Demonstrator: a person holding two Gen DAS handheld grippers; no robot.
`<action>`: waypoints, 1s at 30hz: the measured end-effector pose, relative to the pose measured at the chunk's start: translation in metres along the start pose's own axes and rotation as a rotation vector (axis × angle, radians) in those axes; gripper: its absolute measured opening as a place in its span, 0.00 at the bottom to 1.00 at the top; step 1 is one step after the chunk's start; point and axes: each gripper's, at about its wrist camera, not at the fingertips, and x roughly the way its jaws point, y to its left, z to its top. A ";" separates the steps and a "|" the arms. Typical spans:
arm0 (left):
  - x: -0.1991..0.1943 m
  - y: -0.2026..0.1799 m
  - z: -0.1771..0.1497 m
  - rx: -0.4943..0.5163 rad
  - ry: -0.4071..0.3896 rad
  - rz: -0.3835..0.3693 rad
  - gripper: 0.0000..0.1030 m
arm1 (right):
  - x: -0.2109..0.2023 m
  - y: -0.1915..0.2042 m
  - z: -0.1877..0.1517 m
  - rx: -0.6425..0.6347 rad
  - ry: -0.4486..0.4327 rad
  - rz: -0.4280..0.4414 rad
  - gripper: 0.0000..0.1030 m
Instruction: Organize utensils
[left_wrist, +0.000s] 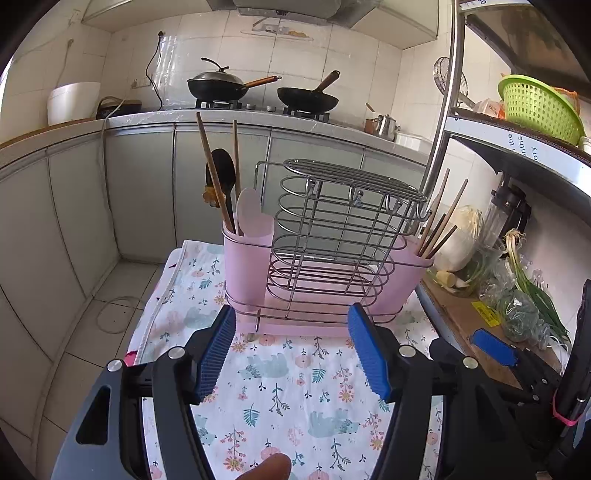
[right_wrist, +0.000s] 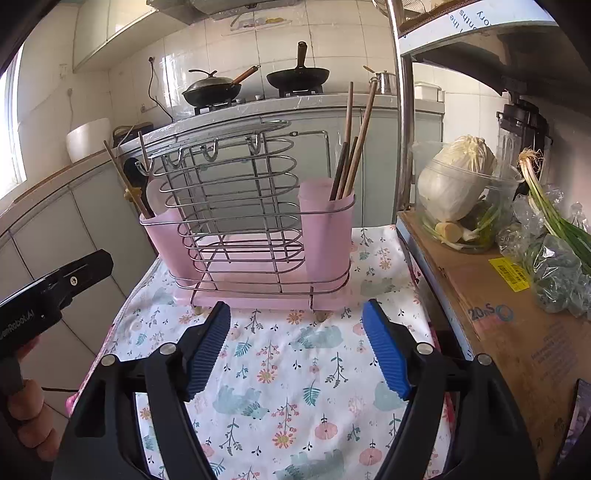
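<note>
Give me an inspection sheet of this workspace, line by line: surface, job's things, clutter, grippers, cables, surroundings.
Surface: floral cloth covers the table.
Job's things: wire utensil rack with pink cups; left cup holds chopsticks, a black spoon and a pale spatula; right cup holds chopsticks.
Clutter: cabbage in a clear tub, scallions, bagged greens on a cardboard box.
Grippers: left gripper open, empty; right gripper open, empty.
Cables: black cord on the wall; a cable on the floor.
Surroundings: two woks on the stove, green basket on a shelf.

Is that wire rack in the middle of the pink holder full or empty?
Empty. Through the wire rack only bare wires and the pink holder show; the chopsticks stand in the side cup.
</note>
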 end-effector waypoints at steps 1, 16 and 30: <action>0.000 -0.002 0.000 0.004 0.001 0.004 0.60 | 0.000 0.001 -0.001 -0.002 0.001 -0.001 0.73; -0.008 -0.006 -0.010 0.014 0.004 0.019 0.60 | -0.006 0.006 -0.007 -0.027 -0.007 -0.027 0.73; -0.007 -0.008 -0.016 0.028 0.011 0.025 0.60 | -0.004 0.005 -0.011 -0.024 -0.008 -0.046 0.73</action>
